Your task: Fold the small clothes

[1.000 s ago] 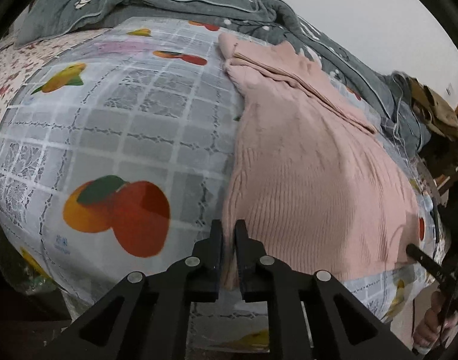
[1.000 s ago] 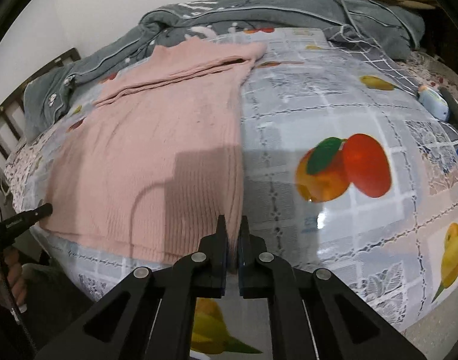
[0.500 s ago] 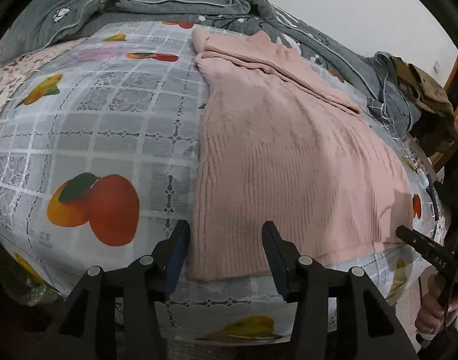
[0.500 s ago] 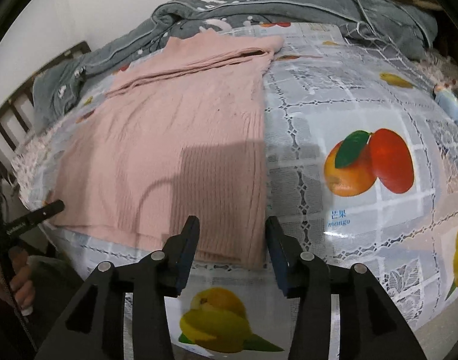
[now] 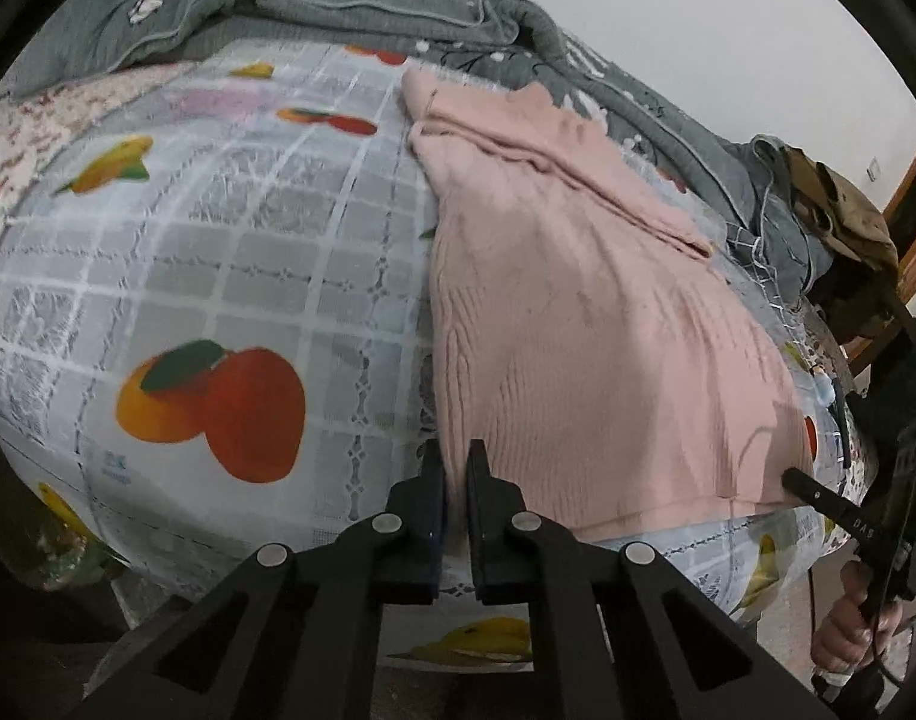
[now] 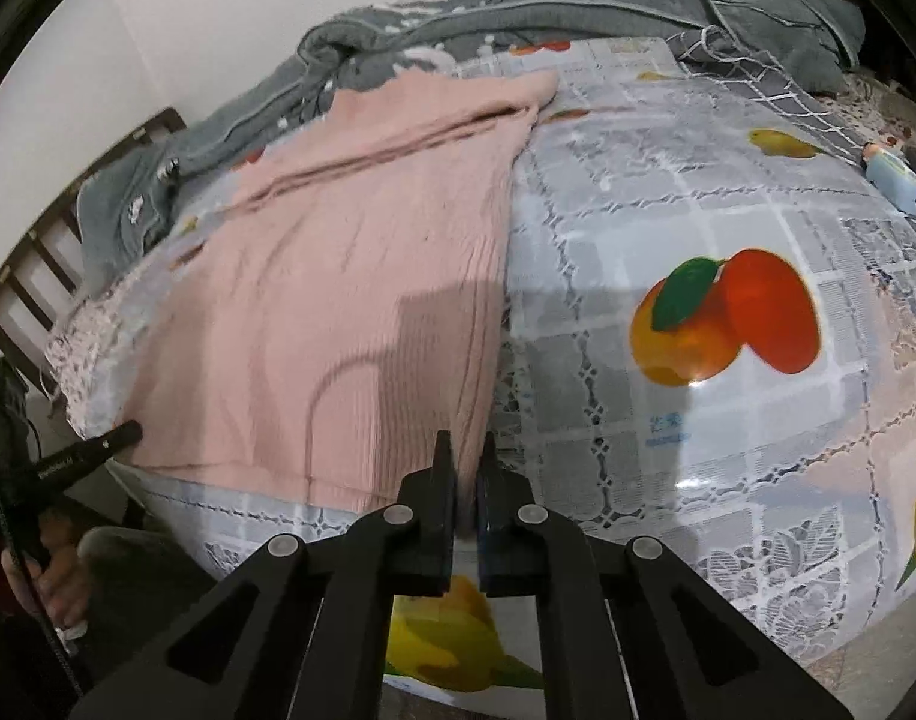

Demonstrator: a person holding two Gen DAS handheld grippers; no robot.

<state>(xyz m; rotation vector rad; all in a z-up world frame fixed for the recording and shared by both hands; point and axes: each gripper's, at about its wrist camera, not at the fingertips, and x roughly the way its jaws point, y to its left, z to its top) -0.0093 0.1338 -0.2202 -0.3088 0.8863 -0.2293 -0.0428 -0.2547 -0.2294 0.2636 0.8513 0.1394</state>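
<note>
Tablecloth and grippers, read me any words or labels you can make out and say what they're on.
"DAS": white letters on the right gripper's finger, seen from the left wrist view; any further letters are not legible.
White lettering on the left gripper's finger: too blurred to read.
Blue print on the tablecloth under the orange picture: too small and blurred to read.

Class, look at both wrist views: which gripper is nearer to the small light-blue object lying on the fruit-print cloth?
Right. The right gripper pinches the pink sweater's near corner on the side facing the light-blue object; the left gripper pinches the opposite near corner, farther away.
</note>
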